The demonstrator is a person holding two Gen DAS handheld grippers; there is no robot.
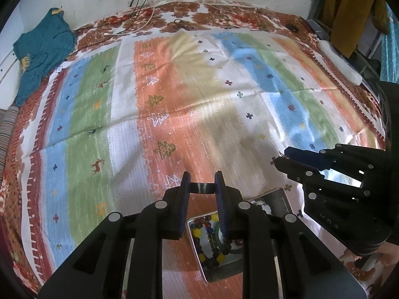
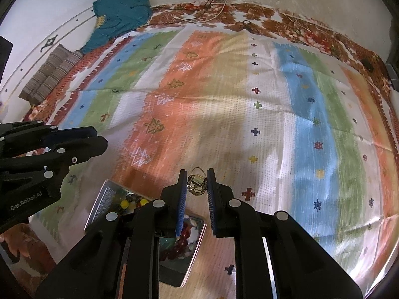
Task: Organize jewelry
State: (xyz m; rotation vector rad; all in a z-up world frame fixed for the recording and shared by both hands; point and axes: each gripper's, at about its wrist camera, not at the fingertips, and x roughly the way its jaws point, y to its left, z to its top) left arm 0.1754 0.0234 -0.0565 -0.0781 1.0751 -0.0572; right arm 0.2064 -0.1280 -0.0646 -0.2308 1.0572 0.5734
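One small gold piece (image 2: 197, 182) sits between the open right tool (image 2: 195, 182), ungrabbed. Next: clamp it, carry to tray (image 2: 199, 239). Left tool (image 1: 202, 186) open too.

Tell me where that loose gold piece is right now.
In the right wrist view, the gold piece lies on the cloth between the open fingers of the right hand-held gripper, just beyond the tray.

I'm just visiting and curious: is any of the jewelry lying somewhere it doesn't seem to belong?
Yes. One small gold-coloured piece lies alone on the striped cloth, outside the metal tray that holds the beads. It sits between the open fingers of the right gripper. Nothing looks broken.
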